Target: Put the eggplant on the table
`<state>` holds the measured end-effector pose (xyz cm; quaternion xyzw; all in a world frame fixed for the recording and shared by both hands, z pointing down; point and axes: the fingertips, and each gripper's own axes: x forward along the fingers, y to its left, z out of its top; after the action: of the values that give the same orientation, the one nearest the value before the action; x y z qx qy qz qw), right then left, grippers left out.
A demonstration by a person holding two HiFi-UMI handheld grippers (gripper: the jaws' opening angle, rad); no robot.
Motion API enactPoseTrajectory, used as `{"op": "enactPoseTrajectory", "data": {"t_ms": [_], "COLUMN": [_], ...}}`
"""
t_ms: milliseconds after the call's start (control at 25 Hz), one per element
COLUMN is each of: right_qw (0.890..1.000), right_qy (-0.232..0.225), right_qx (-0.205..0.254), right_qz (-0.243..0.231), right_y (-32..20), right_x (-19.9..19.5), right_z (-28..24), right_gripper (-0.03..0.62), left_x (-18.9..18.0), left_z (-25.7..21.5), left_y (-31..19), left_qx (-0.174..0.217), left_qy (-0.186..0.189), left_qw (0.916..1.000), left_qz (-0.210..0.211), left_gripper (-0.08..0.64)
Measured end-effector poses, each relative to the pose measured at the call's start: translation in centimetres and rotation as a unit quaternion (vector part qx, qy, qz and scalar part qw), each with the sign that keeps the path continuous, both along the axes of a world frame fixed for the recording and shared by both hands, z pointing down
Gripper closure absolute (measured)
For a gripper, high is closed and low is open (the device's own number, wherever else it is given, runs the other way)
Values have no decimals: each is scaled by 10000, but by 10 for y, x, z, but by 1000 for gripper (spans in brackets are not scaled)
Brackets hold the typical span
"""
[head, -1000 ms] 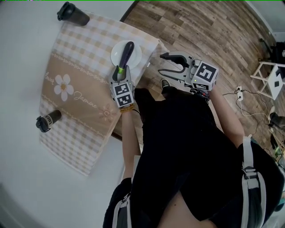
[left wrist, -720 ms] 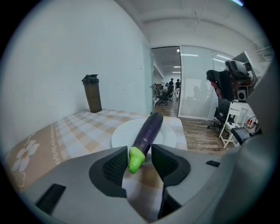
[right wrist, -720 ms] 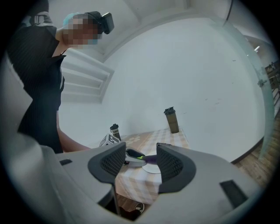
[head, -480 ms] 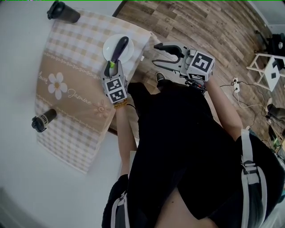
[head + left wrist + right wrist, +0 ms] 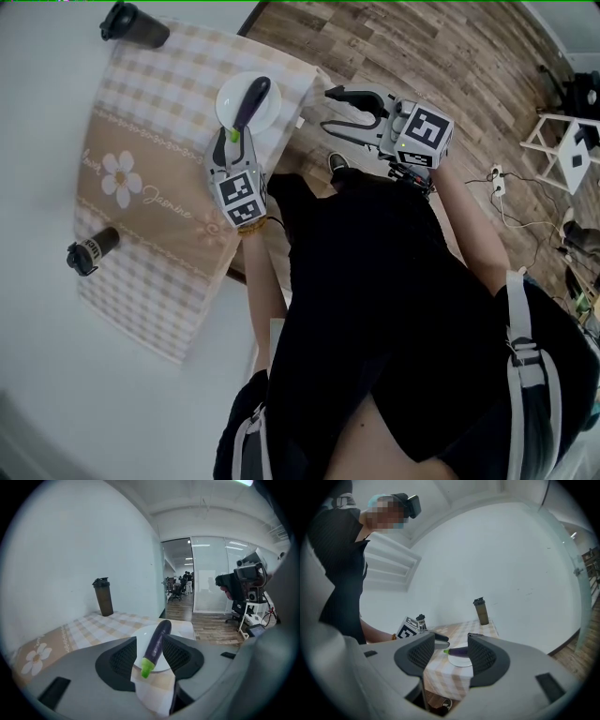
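Observation:
A purple eggplant (image 5: 251, 101) with a green stem points away from me over a white plate (image 5: 270, 111) near the right edge of a checked cloth. My left gripper (image 5: 234, 139) grips its stem end. In the left gripper view the eggplant (image 5: 156, 644) lies between the two pads and sticks forward, a little above the plate (image 5: 164, 665). My right gripper (image 5: 328, 110) hangs open and holds nothing, off the table's edge over the wooden floor. In the right gripper view the eggplant (image 5: 460, 651) and plate (image 5: 462, 661) show beyond its jaws.
The beige checked cloth (image 5: 159, 141) with a flower print covers part of the white table (image 5: 37, 141). One dark shaker bottle (image 5: 134, 25) stands at the cloth's far corner, another (image 5: 91, 251) at its left edge. Wooden floor (image 5: 450, 56) and a white stool (image 5: 567, 150) lie to the right.
My left gripper has come up toward the camera with the eggplant's stem end between its jaws. The right gripper has stayed where it was.

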<state>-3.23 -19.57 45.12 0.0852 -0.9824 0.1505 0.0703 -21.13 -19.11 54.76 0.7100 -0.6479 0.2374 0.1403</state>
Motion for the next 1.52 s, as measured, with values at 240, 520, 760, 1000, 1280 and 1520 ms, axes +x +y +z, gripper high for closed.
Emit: {"op": "enactPoseTrajectory", "data": {"t_ms": [240,520,760,1000,1280,1520], "right_qw": [10000,9997,9987,9952,9872,9832], "right_qy": [-45,-125,-209,-320,-472,-547], "right_qx": [67,215,419,718,1092,1196], "right_qz": [-16,17,183,576,1066,1267], "right_y": [0,-1,-5,-16,-31,-39], "right_x": [0,0,1,3,10,16], "right_z": [-5,-17,-30,-45,-70,-79], "right_gripper": [368,368,368,368,370,394], "left_x": [9,24,41,49,64,72], "left_z": [-44,-88,-109,-130,-154,-163], "left_y": [-5,-8,-5,-1,0,0], "left_qx": [463,1016,1399,1789,2088,2306], "left_qy": [-79,-91,-52,-59,54,65], "left_qw": [9989,9946,9897,9834,9774,9724], "left_qz": [67,174,305,300,336,359], "left_gripper": [374,374,374,374,403,458]}}
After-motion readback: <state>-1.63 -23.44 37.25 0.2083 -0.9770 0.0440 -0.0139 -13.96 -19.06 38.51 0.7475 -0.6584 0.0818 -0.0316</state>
